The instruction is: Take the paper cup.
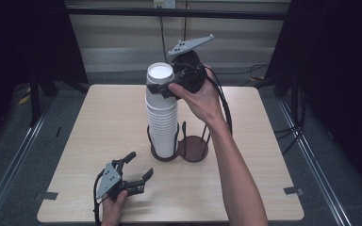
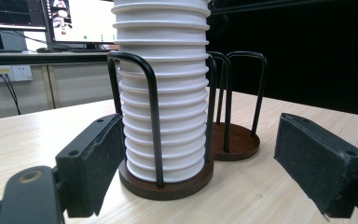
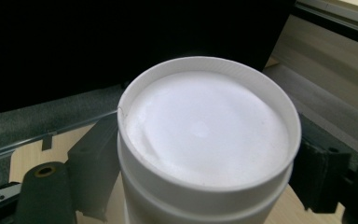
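A tall stack of white paper cups, bottoms up, stands in one ring of a dark wire cup holder at the table's middle. My right gripper reaches the stack's top from the right. Its jaws sit on both sides of the top cup. In the right gripper view the pads lie against the top cup. My left gripper rests low near the table's front, open, with nothing between its fingers. It faces the stack and the holder's base.
The holder's second ring stands empty right of the stack. The light wooden table is bare around the holder. Dark curtains flank the table, and a desk with monitors shows beyond it in the left gripper view.
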The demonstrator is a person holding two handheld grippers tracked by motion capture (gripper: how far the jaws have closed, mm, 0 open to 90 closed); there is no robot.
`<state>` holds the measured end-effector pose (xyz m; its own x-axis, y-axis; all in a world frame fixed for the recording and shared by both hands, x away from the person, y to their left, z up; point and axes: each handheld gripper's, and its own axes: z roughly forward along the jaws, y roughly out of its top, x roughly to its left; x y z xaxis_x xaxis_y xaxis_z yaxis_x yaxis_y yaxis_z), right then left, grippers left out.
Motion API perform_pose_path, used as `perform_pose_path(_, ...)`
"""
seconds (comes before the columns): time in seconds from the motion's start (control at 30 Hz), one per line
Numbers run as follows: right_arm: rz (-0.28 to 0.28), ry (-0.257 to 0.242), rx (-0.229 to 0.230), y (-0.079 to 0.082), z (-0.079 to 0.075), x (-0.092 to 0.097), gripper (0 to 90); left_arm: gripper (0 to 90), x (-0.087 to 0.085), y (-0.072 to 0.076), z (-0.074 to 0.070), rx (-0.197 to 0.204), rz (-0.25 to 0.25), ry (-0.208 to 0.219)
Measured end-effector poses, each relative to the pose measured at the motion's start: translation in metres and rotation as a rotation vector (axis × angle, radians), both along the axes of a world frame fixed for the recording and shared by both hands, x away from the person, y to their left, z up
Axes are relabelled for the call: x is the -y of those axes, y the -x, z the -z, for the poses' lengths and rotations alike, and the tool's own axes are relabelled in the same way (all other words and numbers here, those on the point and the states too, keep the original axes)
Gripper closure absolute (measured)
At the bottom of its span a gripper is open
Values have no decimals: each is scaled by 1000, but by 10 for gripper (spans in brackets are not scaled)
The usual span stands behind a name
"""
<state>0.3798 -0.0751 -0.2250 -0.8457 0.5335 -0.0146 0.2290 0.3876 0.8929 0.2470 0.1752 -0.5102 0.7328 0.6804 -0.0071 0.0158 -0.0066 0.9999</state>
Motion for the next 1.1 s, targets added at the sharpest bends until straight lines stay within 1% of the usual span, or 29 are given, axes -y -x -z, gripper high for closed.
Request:
perform_pose_path(0.07, 2, -8, 6, 1, -2, 1, 210, 157, 0, 0, 0, 0, 0, -1)
perform_pose_path(0.1, 6, -13, 10, 1, -3, 2, 211, 157, 1, 0, 0, -7, 3, 8)
perform_pose_path(0.13, 8, -20, 14, 2, -3, 2, 212, 157, 0, 0, 0, 0, 0, -1)
perform_pose_path(0.17, 8, -20, 14, 2, -3, 2, 212, 157, 0, 0, 0, 0, 0, -1)
perform_pose_path(0.2, 8, -31, 17, 2, -4, 3, 212, 157, 1, 0, 0, -6, 2, 7)
perform_pose_path(0.27, 13, -51, 24, 3, -5, 5, 212, 157, 0, 0, 0, 1, 0, -1)
perform_pose_path(0.33, 7, -72, 27, 3, -5, 6, 212, 157, 1, 0, 0, -6, 2, 8)
perform_pose_path(0.43, 12, -84, 34, 4, -5, 6, 213, 157, 1, 0, 0, -6, 3, 8)
perform_pose_path(0.47, 13, -96, 38, 3, -6, 6, 214, 157, 1, 0, 0, -6, 3, 8)
perform_pose_path(0.5, 13, -96, 38, 3, -6, 6, 214, 157, 0, 0, 0, -5, 2, 7)
perform_pose_path(0.53, 14, -104, 40, 4, -6, 7, 214, 157, 0, 0, 0, -5, 2, 7)
perform_pose_path(0.57, 17, -113, 41, 4, -6, 7, 214, 157, 0, 0, 0, 1, 0, -2)
perform_pose_path(0.6, 16, -121, 44, 4, -7, 7, 214, 157, 1, 0, 0, -6, 3, 8)
perform_pose_path(0.63, 20, -131, 45, 4, -7, 8, 214, 157, 0, 0, 0, 0, 0, 0)
perform_pose_path(0.67, 28, -141, 49, 4, -7, 8, 215, 157, 1, 0, 0, -6, 3, 8)
perform_pose_path(0.7, 29, -151, 46, 4, -8, 9, 215, 157, 0, 0, 0, 1, 0, -1)
perform_pose_path(0.73, 30, -157, 47, 4, -8, 9, 215, 157, 1, 0, 0, -6, 2, 7)
perform_pose_path(0.9, 40, -182, 62, 6, -10, 12, 217, 157, 1, 0, 0, -7, 3, 8)
perform_pose_path(0.93, 40, -190, 66, 6, -10, 13, 216, 157, 1, 0, 0, -6, 2, 8)
perform_pose_path(0.97, 35, -210, 71, 7, -11, 14, 217, 157, 1, 0, 0, -6, 3, 8)
perform_pose_path(1.03, 34, -217, 75, 7, -11, 15, 217, 157, 0, 0, 0, 0, 0, 0)
perform_pose_path(1.1, 42, -229, 87, 9, -12, 16, 217, 157, 1, 0, 0, -7, 3, 8)
